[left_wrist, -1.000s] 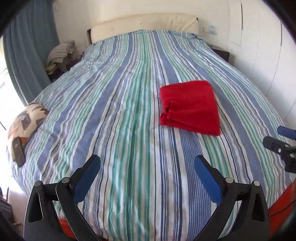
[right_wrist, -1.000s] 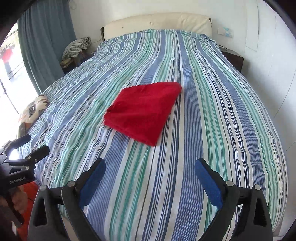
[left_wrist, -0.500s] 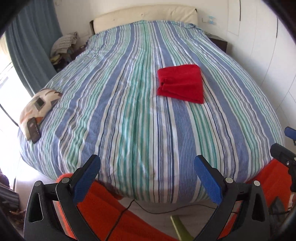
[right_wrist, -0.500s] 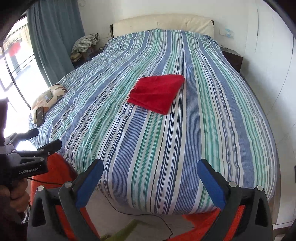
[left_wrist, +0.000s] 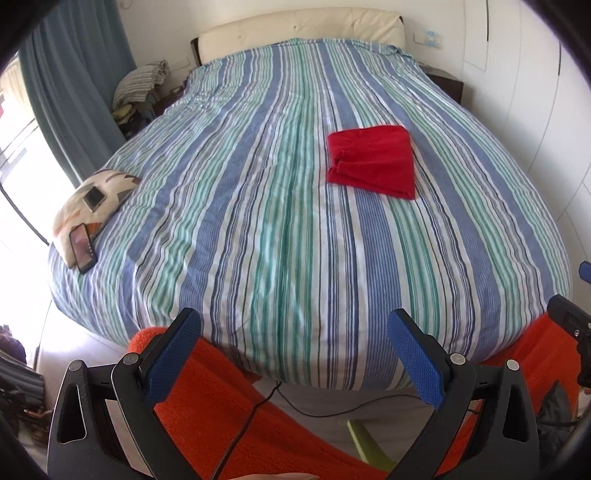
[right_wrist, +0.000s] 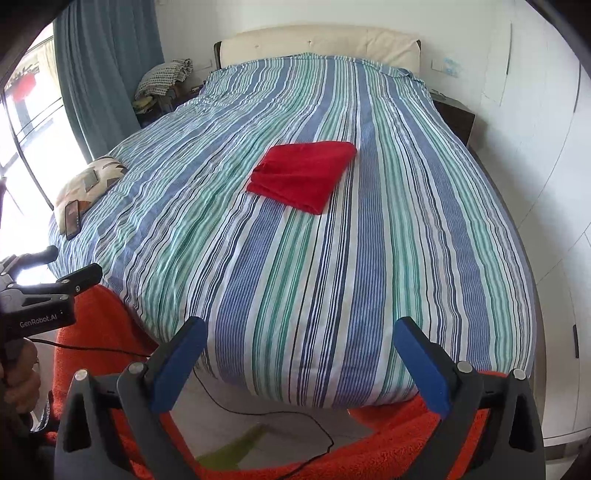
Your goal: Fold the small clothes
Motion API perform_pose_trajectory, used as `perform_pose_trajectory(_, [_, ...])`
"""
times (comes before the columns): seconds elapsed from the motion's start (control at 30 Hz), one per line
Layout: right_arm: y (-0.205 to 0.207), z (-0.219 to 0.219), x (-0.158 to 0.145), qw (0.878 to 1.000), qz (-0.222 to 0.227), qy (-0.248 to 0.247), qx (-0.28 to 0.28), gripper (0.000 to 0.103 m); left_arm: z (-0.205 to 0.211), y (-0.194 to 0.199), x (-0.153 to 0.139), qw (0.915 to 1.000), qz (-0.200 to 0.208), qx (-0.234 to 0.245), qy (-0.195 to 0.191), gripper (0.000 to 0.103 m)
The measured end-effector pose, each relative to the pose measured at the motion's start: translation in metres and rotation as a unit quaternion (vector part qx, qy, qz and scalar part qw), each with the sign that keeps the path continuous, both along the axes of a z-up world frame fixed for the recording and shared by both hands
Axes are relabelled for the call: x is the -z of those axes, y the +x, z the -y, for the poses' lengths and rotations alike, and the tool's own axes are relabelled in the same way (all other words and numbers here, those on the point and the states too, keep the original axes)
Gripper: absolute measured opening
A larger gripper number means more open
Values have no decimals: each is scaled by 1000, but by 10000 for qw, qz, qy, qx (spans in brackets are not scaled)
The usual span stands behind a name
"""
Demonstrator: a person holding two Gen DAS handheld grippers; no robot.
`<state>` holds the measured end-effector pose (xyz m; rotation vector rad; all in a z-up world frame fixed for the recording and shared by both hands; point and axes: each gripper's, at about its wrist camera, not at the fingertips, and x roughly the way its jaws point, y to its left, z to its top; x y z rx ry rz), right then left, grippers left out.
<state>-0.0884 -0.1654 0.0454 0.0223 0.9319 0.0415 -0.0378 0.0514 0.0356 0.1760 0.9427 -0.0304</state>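
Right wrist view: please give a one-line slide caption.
Open right gripper faces a folded red cloth on a striped bed.

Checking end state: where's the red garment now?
The folded red garment lies flat on the striped bedspread, right of centre in the left wrist view, mid-bed in the right wrist view, far ahead of both open grippers.

Striped bed cover [left_wrist: 280, 206] is the ref pt. Patterned cushion [left_wrist: 92, 199] on its left edge, w/ phone [left_wrist: 83, 248] leaning on cushion's near end. Cream headboard [left_wrist: 299, 33] at far end. Blue curtain [left_wrist: 70, 85] far left. Black cable [right_wrist: 266, 413] on floor below near edge.
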Motion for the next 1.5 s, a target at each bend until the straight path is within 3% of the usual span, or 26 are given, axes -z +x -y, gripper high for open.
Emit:
perform_pose_trajectory(0.63, [-19, -11, -20, 9997, -25, -83, -223, 100, 15, -14, -6, 9992, -91, 393, 11, 103])
perform_pose_trajectory(0.87, [-11, -10, -16, 9999, -70, -35, -131, 100, 10, -5, -10, 9996, -111, 248, 23, 103])
perform_pose_trajectory(1.03, [1, -8, -18, 9992, -88, -380, 61, 100, 3, 8, -13, 9999, -65, 73, 27, 103])
perform_pose_trajectory(1.5, [10, 5, -20, 9978, 58, -558, 365, 100, 16, 19, -4, 9997, -146, 87, 153, 103])
